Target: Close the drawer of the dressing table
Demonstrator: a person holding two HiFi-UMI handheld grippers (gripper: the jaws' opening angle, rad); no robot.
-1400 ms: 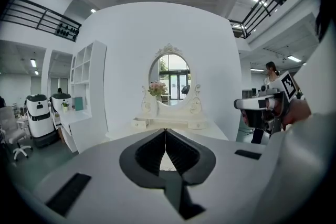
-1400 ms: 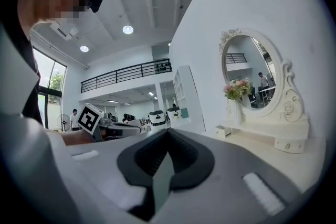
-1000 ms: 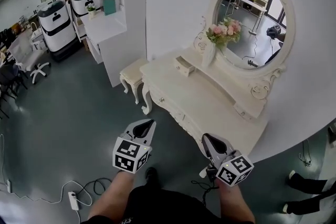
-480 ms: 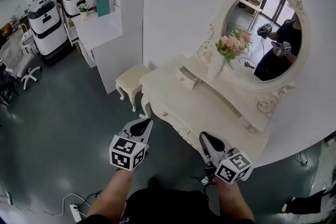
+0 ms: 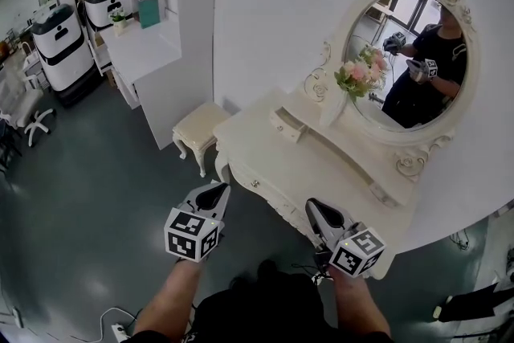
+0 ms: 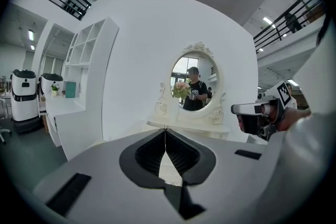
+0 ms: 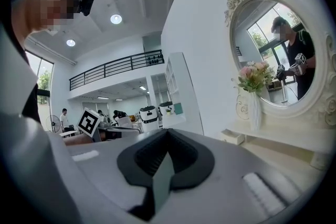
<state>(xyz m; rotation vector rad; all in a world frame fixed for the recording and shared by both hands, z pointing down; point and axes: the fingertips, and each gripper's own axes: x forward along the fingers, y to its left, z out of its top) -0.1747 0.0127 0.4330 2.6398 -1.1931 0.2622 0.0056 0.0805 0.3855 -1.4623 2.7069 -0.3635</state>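
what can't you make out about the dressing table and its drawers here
- Contents of the small open drawer: in the head view it is too small and seen from the side.
- Right front end of the dressing table: in the head view the right tongs cover it.
- The table's lower front: in the left gripper view the body of the left tongs blocks it.

The right tongs (image 7: 167,131) are closed on nothing, tips meeting. Beyond, a small drawer (image 7: 232,137) juts from the white table (image 7: 286,153) beside a flower vase (image 7: 255,107), below the oval mirror (image 7: 275,39).
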